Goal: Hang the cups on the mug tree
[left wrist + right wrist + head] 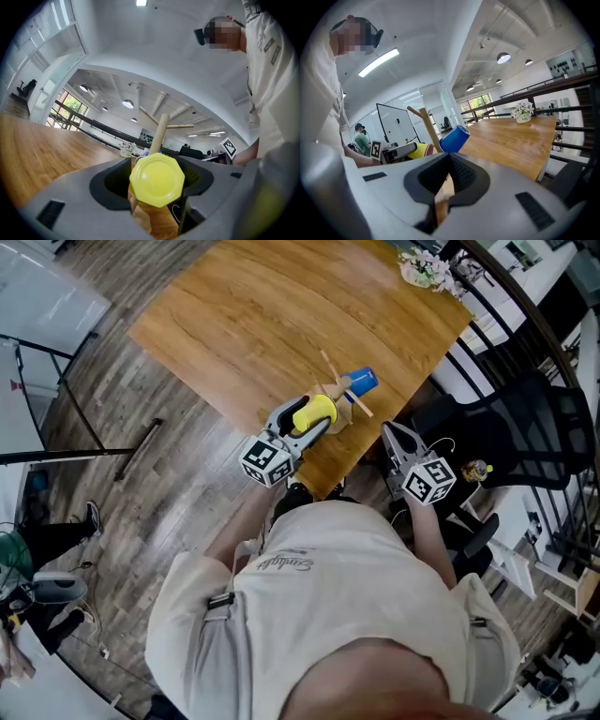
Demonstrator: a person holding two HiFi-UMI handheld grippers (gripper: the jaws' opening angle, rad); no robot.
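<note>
A wooden mug tree stands near the front corner of the wooden table. A blue cup hangs on one of its pegs, tilted. My left gripper is shut on a yellow cup, held right beside the tree's base. In the left gripper view the yellow cup's octagonal bottom fills the gap between the jaws, with the tree's post just behind it. My right gripper hovers off the table's edge, right of the tree, shut with nothing in it. It looks at the blue cup and the post.
A vase of flowers stands at the table's far corner. A black office chair and a dark railing lie to the right of the table. A tripod stands on the floor at the left.
</note>
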